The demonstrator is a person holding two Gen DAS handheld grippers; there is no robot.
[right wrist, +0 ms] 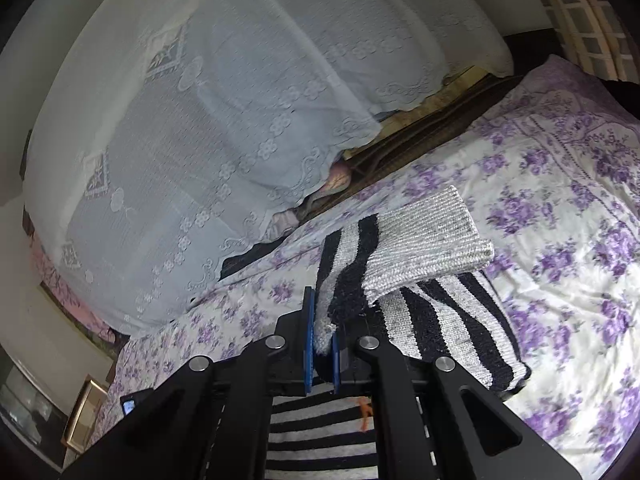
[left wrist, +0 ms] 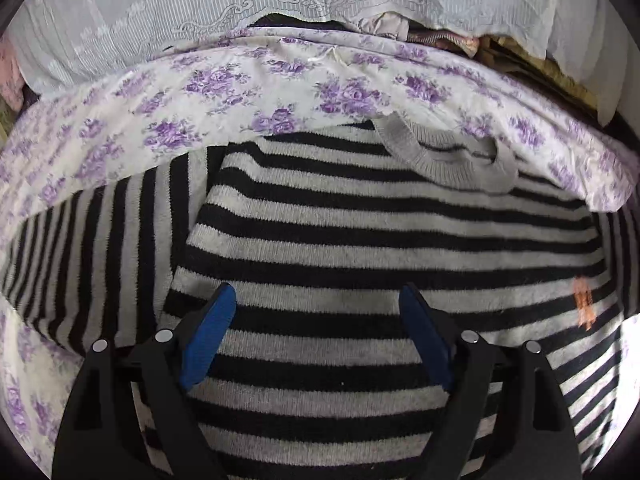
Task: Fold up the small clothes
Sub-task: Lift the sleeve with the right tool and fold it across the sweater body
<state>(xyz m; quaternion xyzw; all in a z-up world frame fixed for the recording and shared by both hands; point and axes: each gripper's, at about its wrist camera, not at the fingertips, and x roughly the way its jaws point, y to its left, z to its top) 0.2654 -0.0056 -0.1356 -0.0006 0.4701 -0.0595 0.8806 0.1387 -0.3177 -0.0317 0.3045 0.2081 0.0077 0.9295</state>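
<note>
Item: striped sweater point(left wrist: 360, 240), lying flat on the floral-sheeted bed point(left wrist: 160, 120), grey collar point(left wrist: 452, 160) at the far side. Left tongs point(left wrist: 316, 320) are hovering spread above its near body, gripping nothing. Right tongs point(right wrist: 322, 344) are pinching a sleeve point(right wrist: 400, 248), cuff dangling. Advice: carry the sleeve straight across the chest, keeping stripes aligned. Hem and right edge are lying out of frame; clutter beneath the far lace cover point(right wrist: 200, 120) is indistinct.

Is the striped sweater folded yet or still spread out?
Partly folded: sweater body lies flat, one sleeve lifted in the right gripper.
</note>
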